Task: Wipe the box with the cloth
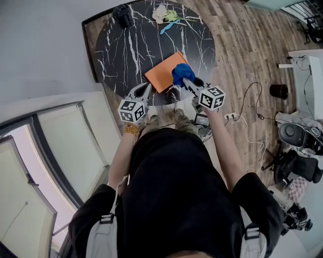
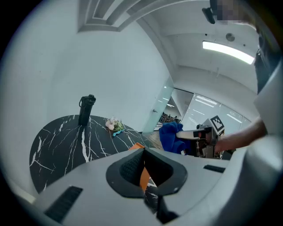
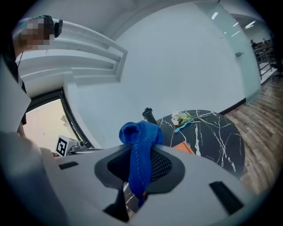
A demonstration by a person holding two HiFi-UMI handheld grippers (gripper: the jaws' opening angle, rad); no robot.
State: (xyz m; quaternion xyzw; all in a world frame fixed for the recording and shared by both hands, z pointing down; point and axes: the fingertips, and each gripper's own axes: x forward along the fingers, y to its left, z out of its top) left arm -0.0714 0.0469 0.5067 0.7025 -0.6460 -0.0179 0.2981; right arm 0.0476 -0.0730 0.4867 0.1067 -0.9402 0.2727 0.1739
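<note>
Orange box (image 1: pixel 164 74) lies flat at the near edge of the black marble table (image 1: pixel 126 45), so the right gripper (image 1: pixel 186 80), clamped on the bunched blue cloth (image 1: pixel 180 71) above its corner, should press down and sweep evenly, the closed, empty left gripper (image 1: pixel 147 89) steadying the box.

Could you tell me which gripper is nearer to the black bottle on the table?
Left. The left gripper hangs at the table's near edge on the black bottle's side; the right gripper, clamping the blue cloth, sits farther over, beyond the orange box.
</note>
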